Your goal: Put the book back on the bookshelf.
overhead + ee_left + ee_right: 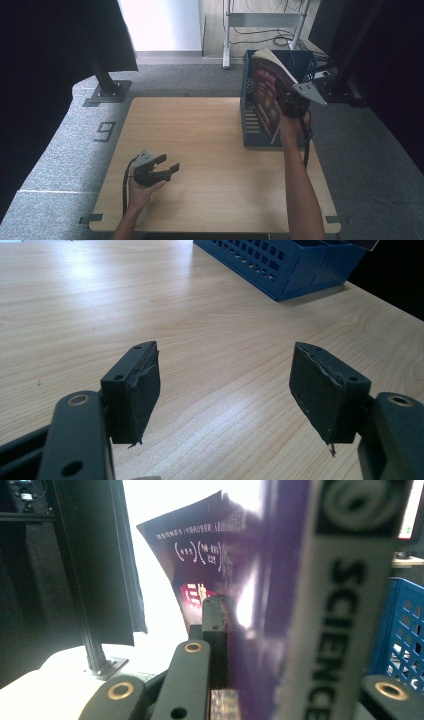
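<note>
Blue crate [250,120] stands just beside the held book [267,92].

A light wooden desk [210,150] is seen standing on grey carpeted floor [60,150]. A blue perforated crate [252,120] is set on its far right part, near the edge.

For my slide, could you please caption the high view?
Right gripper holds a book above the blue basket; left gripper rests open on the table.
</note>
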Demonstrator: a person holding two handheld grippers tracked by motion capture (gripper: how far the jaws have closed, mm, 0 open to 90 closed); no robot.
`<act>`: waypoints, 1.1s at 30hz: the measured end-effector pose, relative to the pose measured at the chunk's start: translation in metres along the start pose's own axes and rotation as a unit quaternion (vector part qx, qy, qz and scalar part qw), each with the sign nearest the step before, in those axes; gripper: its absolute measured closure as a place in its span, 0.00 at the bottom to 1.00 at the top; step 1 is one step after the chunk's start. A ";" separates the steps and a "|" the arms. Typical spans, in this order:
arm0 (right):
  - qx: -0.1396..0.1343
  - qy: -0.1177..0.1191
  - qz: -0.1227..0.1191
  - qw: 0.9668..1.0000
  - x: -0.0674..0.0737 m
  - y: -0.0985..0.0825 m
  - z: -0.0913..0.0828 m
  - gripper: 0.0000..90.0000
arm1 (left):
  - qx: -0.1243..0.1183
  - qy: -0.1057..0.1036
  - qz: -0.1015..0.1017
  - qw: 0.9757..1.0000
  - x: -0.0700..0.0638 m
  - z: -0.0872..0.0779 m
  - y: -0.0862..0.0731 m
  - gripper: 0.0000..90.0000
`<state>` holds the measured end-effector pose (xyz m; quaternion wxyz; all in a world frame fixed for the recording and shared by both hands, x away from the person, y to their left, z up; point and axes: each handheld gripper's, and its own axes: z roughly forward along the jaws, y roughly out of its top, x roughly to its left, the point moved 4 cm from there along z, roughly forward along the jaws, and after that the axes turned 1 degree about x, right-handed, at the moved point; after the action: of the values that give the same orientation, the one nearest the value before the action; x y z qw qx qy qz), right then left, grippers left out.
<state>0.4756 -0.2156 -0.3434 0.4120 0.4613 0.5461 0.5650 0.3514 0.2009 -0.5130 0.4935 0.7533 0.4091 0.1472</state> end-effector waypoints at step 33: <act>-0.007 -0.026 0.008 1.000 -0.007 -0.013 0.038 0.90 | -0.006 0.001 -0.004 1.000 0.004 -0.003 0.000 0.32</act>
<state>0.5136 -0.2129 -0.3578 0.4248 0.4776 0.5276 0.5595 0.3525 0.2061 -0.5120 0.4979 0.7486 0.4120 0.1485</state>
